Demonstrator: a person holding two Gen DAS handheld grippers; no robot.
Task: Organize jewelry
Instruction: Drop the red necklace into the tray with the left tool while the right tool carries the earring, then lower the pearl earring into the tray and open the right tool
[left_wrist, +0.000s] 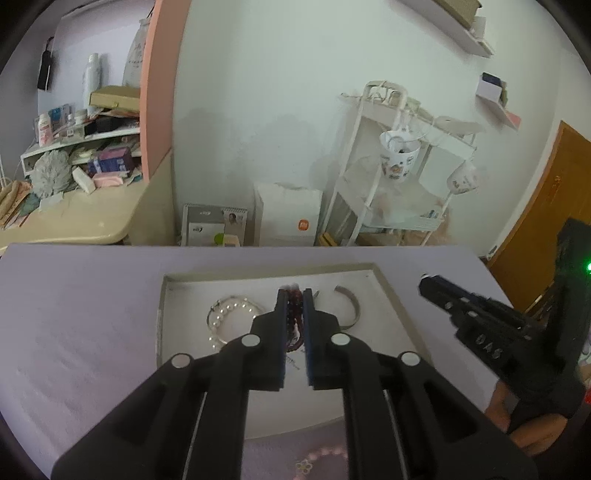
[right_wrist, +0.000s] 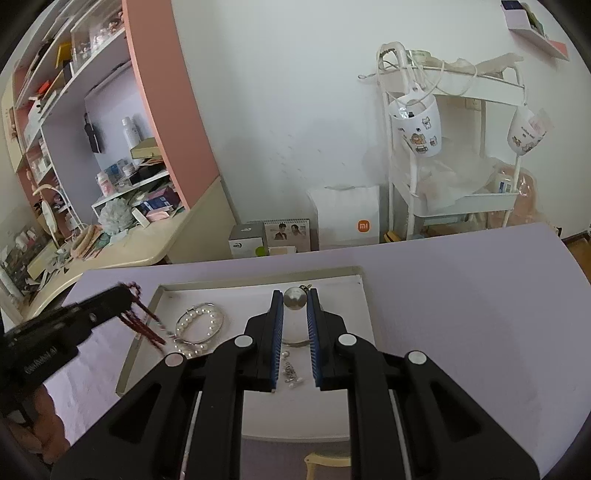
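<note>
A shallow white tray (left_wrist: 397, 302) is being shown lying on a lilac table (left_wrist: 81, 317), with both grippers being held over it. The left gripper (left_wrist: 294, 293) is being kept almost closed on a dark red beaded bracelet (left_wrist: 293, 314), whose beads are being pinched between the blue pads; in the right wrist view the same bracelet (right_wrist: 142, 319) is being seen hanging from the left gripper's tip at about nine o'clock of the tray, over its left rim. The right gripper (right_wrist: 295, 293) is being kept nearly closed on a round silver pendant (right_wrist: 294, 298), which is being clamped between the fingertips near the tray's twelve o'clock edge. Inside the tray, a pearl bracelet (right_wrist: 199, 326) with a silver bangle is being seen lying at about nine o'clock, and a silver open cuff (left_wrist: 349, 306) at about two o'clock in the left wrist view. A small silver chain piece (right_wrist: 291, 373) is being seen lying on the tray floor between the right gripper's fingers. A pink bead bracelet (left_wrist: 321, 456) is being seen on the table at six o'clock, outside the tray.
</note>
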